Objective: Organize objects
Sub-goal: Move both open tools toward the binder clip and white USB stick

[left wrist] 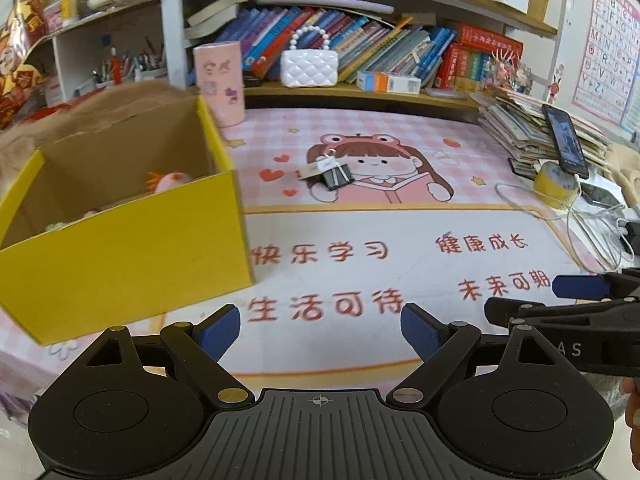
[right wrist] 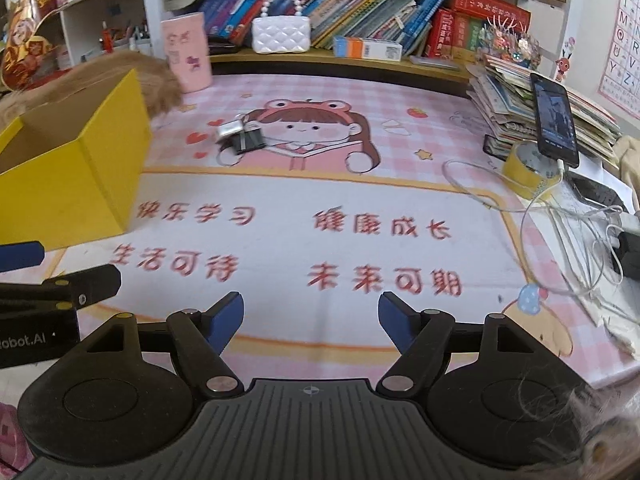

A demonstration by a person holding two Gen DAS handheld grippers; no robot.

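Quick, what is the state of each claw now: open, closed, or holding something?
Left claw: open, holding nothing.
Right claw: open, holding nothing.

The mat [left wrist: 360, 264] lies on the table. The box [left wrist: 120, 264] stands on the mat's left part; a toy [left wrist: 172, 182] lies inside it. The clips [left wrist: 328, 174] lie on the mat, right of the box and well apart from it. The cup [left wrist: 220, 82] stands behind the box, in front of the shelf [left wrist: 360, 94]. The bag [left wrist: 308, 66] stands on the shelf, before the books [left wrist: 380, 44]. At the right edge, the phone [left wrist: 566, 140] leans on a paper stack [left wrist: 512, 124], the tape [left wrist: 556, 186] just before it.
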